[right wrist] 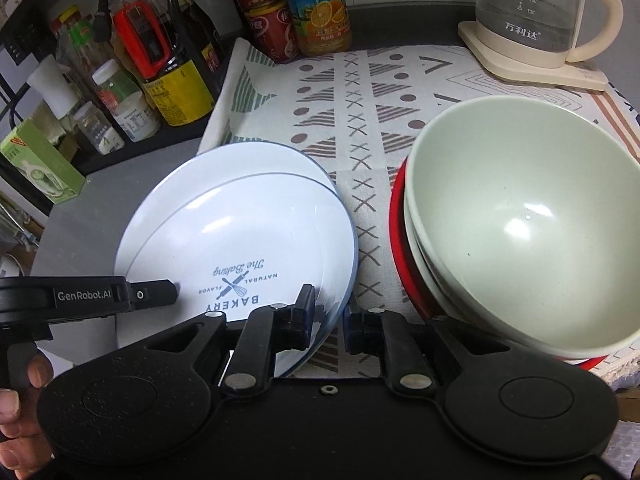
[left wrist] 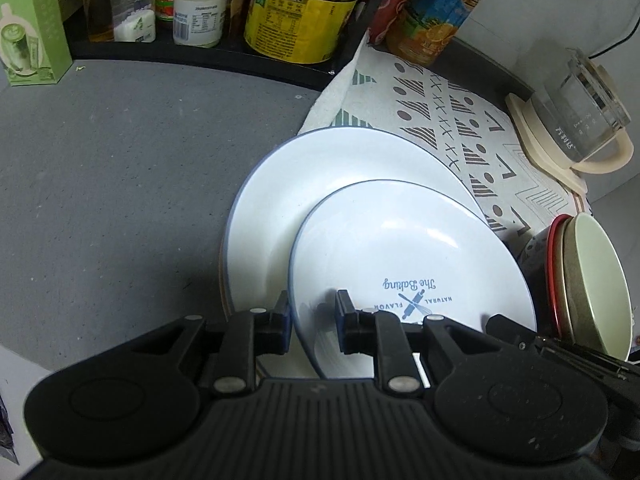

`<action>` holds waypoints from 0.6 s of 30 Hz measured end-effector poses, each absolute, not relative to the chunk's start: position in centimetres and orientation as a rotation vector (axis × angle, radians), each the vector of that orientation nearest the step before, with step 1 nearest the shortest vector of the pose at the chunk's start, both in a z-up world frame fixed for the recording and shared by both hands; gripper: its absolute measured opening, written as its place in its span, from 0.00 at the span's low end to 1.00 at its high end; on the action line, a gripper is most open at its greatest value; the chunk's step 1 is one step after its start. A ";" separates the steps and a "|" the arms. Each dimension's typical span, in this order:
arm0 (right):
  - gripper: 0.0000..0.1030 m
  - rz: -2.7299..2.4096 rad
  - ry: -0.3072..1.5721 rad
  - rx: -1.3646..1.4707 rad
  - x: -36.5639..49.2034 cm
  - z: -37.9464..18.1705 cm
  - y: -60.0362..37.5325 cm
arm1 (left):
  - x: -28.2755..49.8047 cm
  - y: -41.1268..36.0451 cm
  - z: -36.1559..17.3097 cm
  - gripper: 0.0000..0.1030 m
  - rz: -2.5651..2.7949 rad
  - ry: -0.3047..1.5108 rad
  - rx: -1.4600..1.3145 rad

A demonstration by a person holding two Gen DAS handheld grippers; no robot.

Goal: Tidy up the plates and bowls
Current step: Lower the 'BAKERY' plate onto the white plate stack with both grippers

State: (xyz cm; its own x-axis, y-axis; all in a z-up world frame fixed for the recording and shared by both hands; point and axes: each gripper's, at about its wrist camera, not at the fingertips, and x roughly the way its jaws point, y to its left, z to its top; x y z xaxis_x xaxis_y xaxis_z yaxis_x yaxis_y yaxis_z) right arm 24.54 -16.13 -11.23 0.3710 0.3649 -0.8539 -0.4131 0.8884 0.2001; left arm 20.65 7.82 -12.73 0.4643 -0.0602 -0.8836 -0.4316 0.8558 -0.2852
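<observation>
**Small plate lands on the big one, both claws on its rim**

The left gripper straddles the near-left rim of the small bakery plate, one jaw outside, one inside, closed down on the edge. Across the plate, the right gripper brackets the near-right rim of the same plate; a sliver of gap shows beside the outer jaw, so whether it pinches or has let go cannot be told for sure. A person's hand works the left tool's handle at the far left of the right wrist view.

Just beyond the claws, the small plate sits inside the large white plate, offset toward the near side, and looks not quite settled flat. Right of the right gripper, the pale green bowl is nested in a white bowl and a red bowl beneath. By the look of it, stacking is nearly done: releasing, perhaps centring, remains.

The plates straddle the grey counter and a patterned cloth. Farther out stand a glass kettle, drink bottles and a rack of condiment jars.
</observation>
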 end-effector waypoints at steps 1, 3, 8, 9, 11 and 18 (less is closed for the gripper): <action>0.15 0.500 1.080 -0.052 24.5 -11.2 -16.1 | 20.6 7.7 -12.8 0.20 0.242 1.080 -0.515; 0.15 0.502 1.084 -0.054 24.7 -11.3 -16.1 | 20.5 7.5 -12.8 0.20 0.247 1.078 -0.507; 0.17 0.516 1.092 -0.064 24.8 -11.7 -15.8 | 20.8 7.7 -13.1 0.22 0.266 1.091 -0.513; 0.17 0.518 1.092 -0.071 24.8 -11.7 -15.7 | 20.9 7.7 -13.2 0.22 0.268 1.093 -0.511; 0.18 0.523 1.093 -0.075 24.9 -11.8 -15.5 | 21.1 7.9 -13.2 0.22 0.270 1.100 -0.513; 0.21 0.542 1.095 -0.083 24.9 -11.8 -15.3 | 21.7 8.1 -12.6 0.22 0.301 1.091 -0.435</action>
State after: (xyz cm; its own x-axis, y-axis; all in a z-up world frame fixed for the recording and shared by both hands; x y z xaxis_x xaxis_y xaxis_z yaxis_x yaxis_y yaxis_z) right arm 24.91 -15.34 -11.79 0.3418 0.3763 -0.8612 -0.4568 0.8673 0.1977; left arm 21.70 8.06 -12.61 0.4342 0.0231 -0.9005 -0.4420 0.8765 -0.1907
